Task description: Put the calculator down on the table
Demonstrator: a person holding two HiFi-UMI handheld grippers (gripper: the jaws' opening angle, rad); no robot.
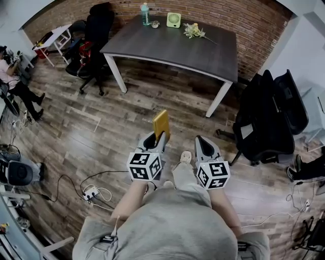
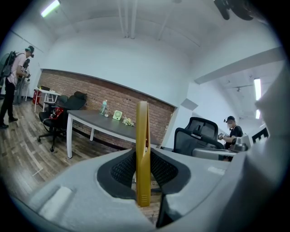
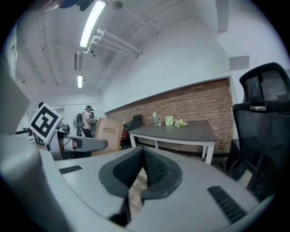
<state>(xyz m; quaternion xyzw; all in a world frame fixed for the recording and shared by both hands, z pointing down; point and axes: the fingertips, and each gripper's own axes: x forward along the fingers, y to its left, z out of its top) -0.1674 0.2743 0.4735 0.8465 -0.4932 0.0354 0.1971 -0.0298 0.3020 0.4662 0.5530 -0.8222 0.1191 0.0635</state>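
Observation:
A thin yellow calculator (image 1: 161,124) stands on edge in my left gripper (image 1: 157,138), which is shut on its lower part. In the left gripper view the calculator (image 2: 142,152) rises edge-on between the two black pads. My right gripper (image 1: 204,144) hangs beside it, shut with nothing in it; its pads (image 3: 154,167) meet at the tip in the right gripper view. From there the calculator (image 3: 108,131) shows flat-on at the left. The dark grey table (image 1: 203,51) on white legs stands well ahead of both grippers, across bare wooden floor. It also appears as the table (image 2: 97,121) and the table (image 3: 192,132).
On the table's far edge stand a bottle (image 1: 145,13), a small green fan (image 1: 173,20) and a flower bunch (image 1: 194,31). Black office chairs stand at right (image 1: 269,117) and back left (image 1: 96,35). Cables and a power strip (image 1: 91,193) lie on the floor. A person (image 1: 15,81) stands far left.

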